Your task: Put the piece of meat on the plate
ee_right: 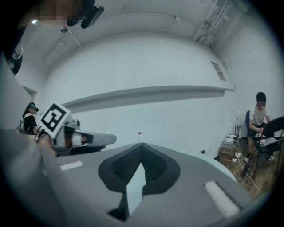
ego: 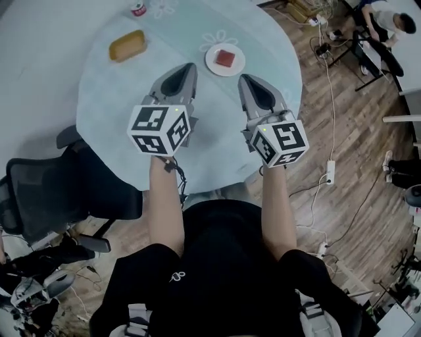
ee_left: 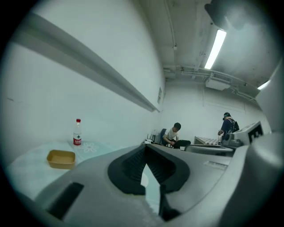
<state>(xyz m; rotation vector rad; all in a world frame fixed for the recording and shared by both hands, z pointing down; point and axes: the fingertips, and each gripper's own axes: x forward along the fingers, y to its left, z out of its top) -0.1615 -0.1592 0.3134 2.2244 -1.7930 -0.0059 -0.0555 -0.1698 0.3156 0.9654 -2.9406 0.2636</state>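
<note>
A red piece of meat [ego: 225,57] lies on a small white plate [ego: 213,64] on the round table, far side from me. Both grippers hover above the table, nearer to me than the plate, pointing roughly level toward it. My left gripper [ego: 191,66] is shut, its jaws meeting in a point with nothing between them [ee_left: 145,149]. My right gripper [ego: 242,77] is shut and empty too [ee_right: 141,145], just right of the plate's near edge. From the right gripper view the left gripper [ee_right: 84,138] shows alongside. The plate and meat are hidden in both gripper views.
A yellow tray [ego: 127,45] [ee_left: 61,158] and a water bottle [ego: 137,8] [ee_left: 77,132] stand at the table's far left. A black office chair [ego: 59,191] sits left of me. Cables and a power strip [ego: 330,171] lie on the wooden floor at right. People sit in the background [ee_left: 174,135].
</note>
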